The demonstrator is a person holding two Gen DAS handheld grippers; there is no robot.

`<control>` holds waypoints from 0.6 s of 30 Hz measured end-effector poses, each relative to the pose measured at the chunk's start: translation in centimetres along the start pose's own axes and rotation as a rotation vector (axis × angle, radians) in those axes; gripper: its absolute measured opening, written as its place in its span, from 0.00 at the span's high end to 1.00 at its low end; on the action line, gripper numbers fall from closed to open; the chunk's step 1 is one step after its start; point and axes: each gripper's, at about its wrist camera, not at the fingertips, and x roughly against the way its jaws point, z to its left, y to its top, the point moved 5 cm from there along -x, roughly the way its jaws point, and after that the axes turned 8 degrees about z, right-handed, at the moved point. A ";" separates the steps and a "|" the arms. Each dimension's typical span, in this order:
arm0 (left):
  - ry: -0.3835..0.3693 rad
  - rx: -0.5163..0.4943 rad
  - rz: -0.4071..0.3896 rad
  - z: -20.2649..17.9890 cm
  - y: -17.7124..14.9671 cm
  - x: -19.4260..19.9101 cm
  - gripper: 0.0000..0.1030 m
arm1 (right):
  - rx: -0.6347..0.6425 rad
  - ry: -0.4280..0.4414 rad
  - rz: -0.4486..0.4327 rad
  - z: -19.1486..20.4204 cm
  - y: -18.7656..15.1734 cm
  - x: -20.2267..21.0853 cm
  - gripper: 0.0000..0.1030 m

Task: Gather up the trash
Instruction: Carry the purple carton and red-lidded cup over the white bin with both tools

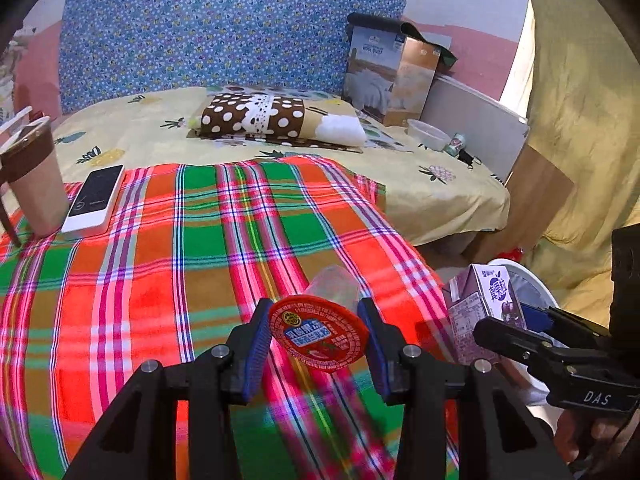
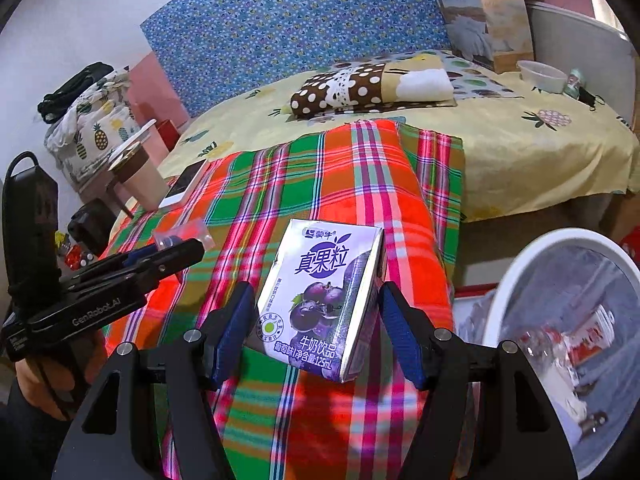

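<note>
Leftmost in the left wrist view, a brown cup and phone sit on the plaid blanket. Low at centre, the left gripper stands open around a red-lidded jelly cup. At right, the right gripper, also parted, brackets the purple milk carton beside the white bin.

A home bedroom: a bed in a pineapple-print sheet fills the view, a polka-dot pillow at 12 o'clock against a floral headboard, a plaid blanket spread nearest, and a bedding box at 1 o'clock.
</note>
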 end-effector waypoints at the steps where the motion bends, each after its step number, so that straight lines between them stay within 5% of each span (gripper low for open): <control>1: 0.000 0.003 0.000 -0.2 -0.2 0.3 0.58 | -0.002 -0.003 -0.003 0.0 -0.3 0.4 0.36; 18: -0.045 -0.024 -0.011 -5.6 -4.1 3.4 0.58 | -0.011 -0.018 -0.044 -0.4 -2.2 3.5 0.36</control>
